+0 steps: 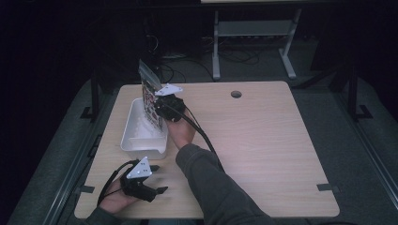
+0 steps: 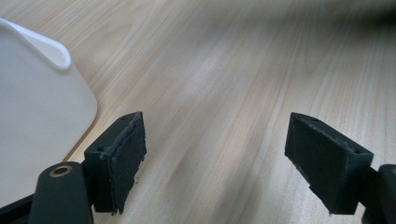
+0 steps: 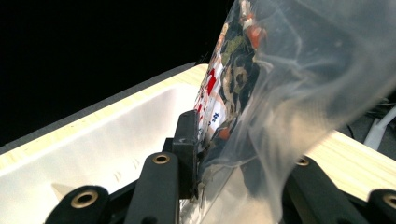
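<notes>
A clear plastic bag (image 1: 150, 99) with colourful printed contents stands upright over the white bin (image 1: 133, 141) at the table's left side. My right gripper (image 1: 159, 110) is shut on the bag's lower part, reaching in from the right. In the right gripper view the bag (image 3: 261, 93) sits between the jaws of the gripper (image 3: 238, 172), one pad (image 3: 187, 149) pressing on it, the other jaw hidden behind the plastic, with the bin (image 3: 102, 140) below. My left gripper (image 1: 158, 179) rests open near the front left, nothing between its jaws (image 2: 215, 158); the bin's corner (image 2: 42, 107) lies just to its left.
The wooden table (image 1: 263, 140) has a round cable hole (image 1: 236, 94) near its far edge. Beyond the table, a grey frame with legs (image 1: 253, 42) and cables stand on the dark floor. Small black clips sit at the table's edges.
</notes>
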`<state>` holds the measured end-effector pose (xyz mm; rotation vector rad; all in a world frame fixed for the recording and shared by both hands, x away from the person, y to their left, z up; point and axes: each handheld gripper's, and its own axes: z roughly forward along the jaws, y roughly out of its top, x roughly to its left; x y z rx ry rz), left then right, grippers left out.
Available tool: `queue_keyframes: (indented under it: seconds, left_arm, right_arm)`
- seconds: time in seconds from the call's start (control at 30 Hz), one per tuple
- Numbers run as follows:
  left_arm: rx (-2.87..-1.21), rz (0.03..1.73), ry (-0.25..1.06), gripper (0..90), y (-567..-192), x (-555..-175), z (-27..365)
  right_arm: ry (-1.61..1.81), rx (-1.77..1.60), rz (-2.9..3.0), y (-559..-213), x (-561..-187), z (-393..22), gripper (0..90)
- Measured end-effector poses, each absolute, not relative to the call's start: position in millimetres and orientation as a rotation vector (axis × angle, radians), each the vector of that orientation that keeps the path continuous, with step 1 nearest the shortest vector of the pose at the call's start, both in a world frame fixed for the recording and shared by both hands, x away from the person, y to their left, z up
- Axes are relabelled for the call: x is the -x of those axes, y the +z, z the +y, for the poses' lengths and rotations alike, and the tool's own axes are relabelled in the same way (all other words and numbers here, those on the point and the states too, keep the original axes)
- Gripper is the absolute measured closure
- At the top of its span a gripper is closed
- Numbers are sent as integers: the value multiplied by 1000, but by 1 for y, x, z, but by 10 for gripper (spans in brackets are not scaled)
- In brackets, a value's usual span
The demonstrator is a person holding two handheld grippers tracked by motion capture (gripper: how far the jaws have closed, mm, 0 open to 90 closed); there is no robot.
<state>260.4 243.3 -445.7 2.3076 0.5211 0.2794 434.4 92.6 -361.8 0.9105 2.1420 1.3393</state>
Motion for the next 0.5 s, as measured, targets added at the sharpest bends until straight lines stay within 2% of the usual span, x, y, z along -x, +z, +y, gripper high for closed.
queue_keyframes:
  seconds: [0.5]
  left_arm:
    - [-2309, 523, 279, 199, -446, -261, 242]
  right_arm:
    - [1344, -916, 2119, -367, -432, 89, 677]
